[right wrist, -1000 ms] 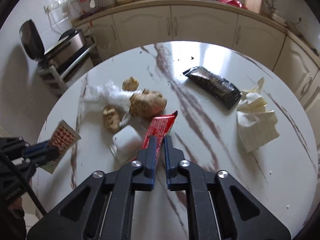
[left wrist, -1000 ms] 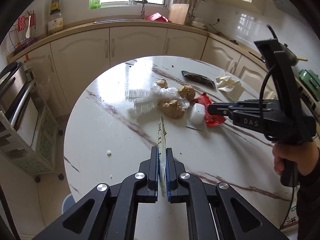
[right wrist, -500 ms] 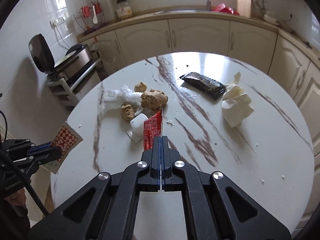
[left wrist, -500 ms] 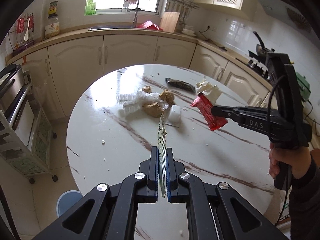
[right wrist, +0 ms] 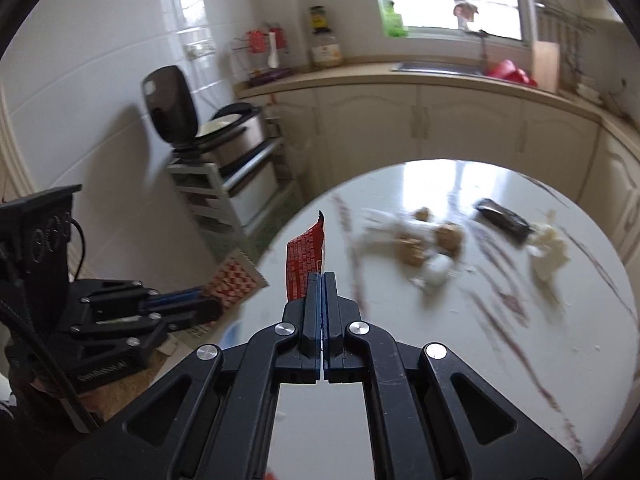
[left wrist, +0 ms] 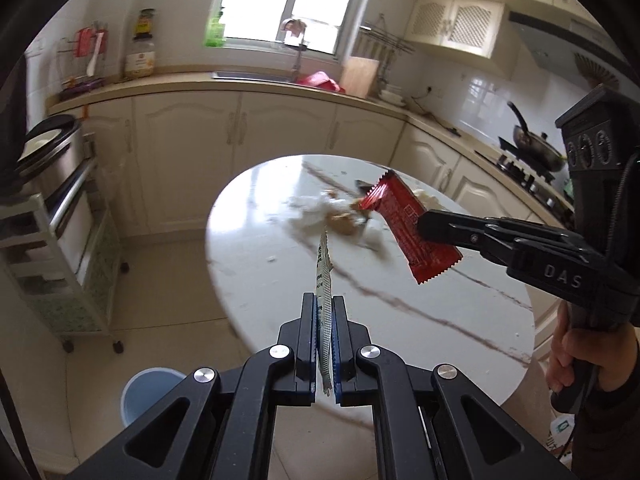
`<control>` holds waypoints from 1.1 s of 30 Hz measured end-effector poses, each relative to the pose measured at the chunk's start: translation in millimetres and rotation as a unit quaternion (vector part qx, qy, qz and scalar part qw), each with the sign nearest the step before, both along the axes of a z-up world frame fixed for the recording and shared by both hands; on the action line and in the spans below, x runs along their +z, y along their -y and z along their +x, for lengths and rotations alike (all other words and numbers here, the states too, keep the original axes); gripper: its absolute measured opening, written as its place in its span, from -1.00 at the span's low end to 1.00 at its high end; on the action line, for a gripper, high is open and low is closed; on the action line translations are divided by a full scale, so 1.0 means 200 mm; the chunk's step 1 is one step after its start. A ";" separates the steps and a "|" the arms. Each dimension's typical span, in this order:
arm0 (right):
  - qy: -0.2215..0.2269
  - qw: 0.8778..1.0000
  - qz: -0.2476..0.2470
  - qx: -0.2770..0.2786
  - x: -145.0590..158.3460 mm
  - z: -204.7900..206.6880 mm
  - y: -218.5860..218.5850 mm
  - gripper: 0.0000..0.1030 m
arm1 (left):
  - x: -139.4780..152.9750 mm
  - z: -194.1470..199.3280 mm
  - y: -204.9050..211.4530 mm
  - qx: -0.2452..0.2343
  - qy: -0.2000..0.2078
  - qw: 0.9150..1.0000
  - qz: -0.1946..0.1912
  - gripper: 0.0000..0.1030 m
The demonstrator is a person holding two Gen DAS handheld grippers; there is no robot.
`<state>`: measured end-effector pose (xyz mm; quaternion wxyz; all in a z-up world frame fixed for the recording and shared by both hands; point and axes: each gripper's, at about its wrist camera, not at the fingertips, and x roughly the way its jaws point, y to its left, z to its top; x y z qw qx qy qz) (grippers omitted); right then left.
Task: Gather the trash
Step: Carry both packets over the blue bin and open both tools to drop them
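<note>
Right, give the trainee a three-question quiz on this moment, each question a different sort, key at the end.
1. True or false: the left gripper is shut on a checkered packet.
2. Multiple choice: the right gripper holds
A. the black wrapper
B. the red wrapper
C. the crumpled tissue
3. Fill the blank: the blue bin stands on the ____, beside the round table.

Key
1. True. Its jaws clamp the packet, seen edge-on in the left wrist view.
2. B. The wrapper hangs clear above the table.
3. Floor.
</note>
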<state>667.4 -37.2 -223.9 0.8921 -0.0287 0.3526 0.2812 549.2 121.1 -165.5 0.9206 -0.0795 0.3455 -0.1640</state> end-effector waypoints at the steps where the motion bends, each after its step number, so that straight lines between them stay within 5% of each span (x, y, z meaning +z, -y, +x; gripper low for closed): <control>1: 0.002 1.000 0.003 0.009 -0.01 -0.01 -0.09 -0.97 | -0.01 -0.03 -0.08 0.013 -0.002 1.000 -0.001 -0.96; 11: -0.047 0.994 -0.001 0.096 -0.31 0.00 -0.91 -0.97 | -0.28 -0.21 -0.81 0.117 -0.053 0.992 -0.013 -0.95; 18: -0.104 0.989 -0.023 0.108 -0.65 0.14 -1.24 -0.97 | -0.55 -0.13 -1.07 0.157 -0.124 0.980 -0.011 -0.92; 22: -0.126 0.986 -0.038 0.106 -0.80 0.22 -1.33 -0.97 | -0.63 -0.05 -1.08 0.166 -0.146 0.975 -0.001 -0.64; 24: -0.136 0.985 -0.042 0.102 -0.86 0.25 -1.35 -0.97 | -0.64 0.00 -1.09 0.178 -0.150 0.972 0.007 -0.28; 26: -0.144 0.983 -0.045 0.100 -0.91 0.27 -1.36 -0.97 | -0.67 0.04 -1.08 0.183 -0.152 0.971 0.007 -0.26; 28: -0.147 0.984 -0.047 0.092 -0.95 0.30 -1.37 -0.87 | -0.69 0.04 -1.07 0.189 -0.153 0.970 0.006 -0.26; 31: -0.150 0.984 -0.044 0.082 -0.95 0.32 -1.37 -0.34 | -0.68 0.06 -1.05 0.195 -0.151 0.969 0.016 -0.26; 33: -0.143 0.986 -0.039 0.079 -0.92 0.31 -1.36 -0.30 | -0.64 0.04 -1.04 0.200 -0.139 0.970 0.020 -0.26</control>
